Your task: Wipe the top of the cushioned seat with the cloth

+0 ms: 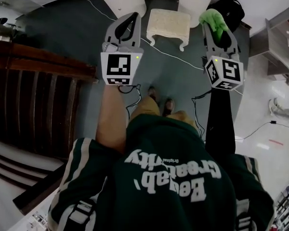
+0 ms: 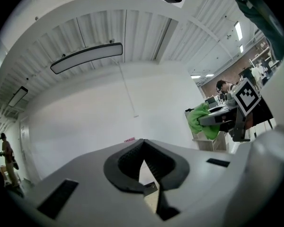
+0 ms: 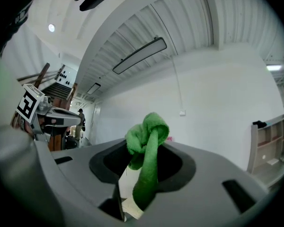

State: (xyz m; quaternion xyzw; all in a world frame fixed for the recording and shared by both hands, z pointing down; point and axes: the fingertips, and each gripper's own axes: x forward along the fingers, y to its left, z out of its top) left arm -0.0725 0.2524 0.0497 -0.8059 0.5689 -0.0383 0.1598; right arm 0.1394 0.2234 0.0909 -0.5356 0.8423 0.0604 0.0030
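1. Our right gripper (image 1: 217, 32) is clamped on the green cloth (image 1: 213, 18). Our left gripper (image 1: 133, 17) has its jaws together on nothing.
2. The cloth looks soft, light and floppy, so we judge that a bunched hold suits wiping.
3. Only the head view shows the cream cushioned seat (image 1: 169, 22), on the floor (image 1: 82, 37) ahead and untouched by the cloth. Both gripper views miss it.

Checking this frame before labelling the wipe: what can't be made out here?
- Head view: marks or dust on the cushioned seat; too small.
- Head view: the seat's rear legs; hidden behind its top.
- Right gripper view: the green cloth's full size; bunched, lower end hidden between the jaws.
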